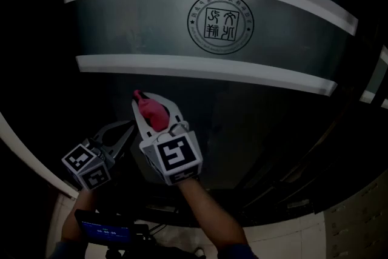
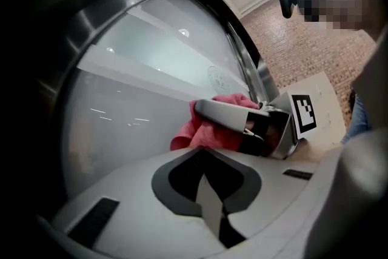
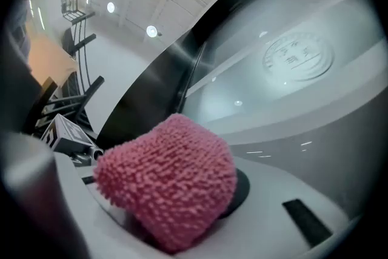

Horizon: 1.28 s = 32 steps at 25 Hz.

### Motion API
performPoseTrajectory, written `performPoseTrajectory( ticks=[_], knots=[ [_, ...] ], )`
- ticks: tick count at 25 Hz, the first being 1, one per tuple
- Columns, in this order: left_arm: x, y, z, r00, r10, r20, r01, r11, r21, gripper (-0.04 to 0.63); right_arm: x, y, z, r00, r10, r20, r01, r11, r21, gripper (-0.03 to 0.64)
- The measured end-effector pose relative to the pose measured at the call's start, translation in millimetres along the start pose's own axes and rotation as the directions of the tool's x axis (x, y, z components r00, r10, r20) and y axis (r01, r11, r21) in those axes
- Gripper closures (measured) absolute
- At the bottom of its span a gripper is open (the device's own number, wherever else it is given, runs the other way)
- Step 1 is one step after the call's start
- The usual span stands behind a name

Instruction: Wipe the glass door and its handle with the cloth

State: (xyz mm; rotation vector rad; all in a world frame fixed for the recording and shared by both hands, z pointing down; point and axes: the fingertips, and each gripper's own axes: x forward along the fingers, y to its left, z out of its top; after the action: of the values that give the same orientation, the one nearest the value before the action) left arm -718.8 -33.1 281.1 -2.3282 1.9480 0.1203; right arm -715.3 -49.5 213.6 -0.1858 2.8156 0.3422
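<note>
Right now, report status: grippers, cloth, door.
Right gripper shut on pink cloth, at glass door. Left gripper shut, empty. Nothing in the way.

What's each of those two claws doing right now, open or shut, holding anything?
Left gripper: shut, nothing between its jaws.
Right gripper: shut on the pink cloth.
</note>
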Motion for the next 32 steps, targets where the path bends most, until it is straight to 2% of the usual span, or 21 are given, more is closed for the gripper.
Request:
performPoseTrajectory(
  ticks=[3,5,9,12,14,18,21,26,32],
  knots=[
    [-47,46,2,0.993,0.119,-0.01,-0.119,0.993,0.024,0.584,57,52,-6,0.994,0.106,0.032,-0.107,0.994,0.028,0.561],
    [-68,63,5,0.987,0.162,-0.018,-0.162,0.986,0.03,0.584,87,78,-8,0.987,0.156,0.05,-0.157,0.987,0.029,0.561],
    [-80,79,4,0.984,0.177,-0.028,-0.176,0.984,0.036,0.584,116,102,-17,0.981,0.19,0.048,-0.191,0.981,0.019,0.561],
    [-67,77,2,0.986,0.161,-0.029,-0.16,0.986,0.039,0.584,113,94,-22,0.984,0.171,0.046,-0.171,0.985,0.002,0.561],
    [-49,67,-2,0.991,0.128,-0.031,-0.127,0.991,0.04,0.584,95,71,-27,0.991,0.128,0.038,-0.127,0.992,-0.008,0.561],
    [5,22,-17,0.999,-0.003,-0.041,0.003,1.0,0.009,0.584,29,0,-29,1.0,-0.003,0.015,0.002,1.0,0.024,0.561],
    [51,-33,-28,0.989,-0.137,-0.061,0.137,0.991,-0.003,0.584,-36,-58,-26,0.992,-0.123,-0.016,0.122,0.992,-0.023,0.56],
    [116,-121,-32,0.951,-0.304,-0.046,0.303,0.953,-0.025,0.584,-146,-153,-17,0.937,-0.347,-0.045,0.342,0.936,-0.085,0.561],
    [158,-188,-40,0.919,-0.393,-0.028,0.391,0.919,-0.058,0.584,-237,-221,-8,0.869,-0.488,-0.078,0.478,0.87,-0.119,0.561]
  ],
)
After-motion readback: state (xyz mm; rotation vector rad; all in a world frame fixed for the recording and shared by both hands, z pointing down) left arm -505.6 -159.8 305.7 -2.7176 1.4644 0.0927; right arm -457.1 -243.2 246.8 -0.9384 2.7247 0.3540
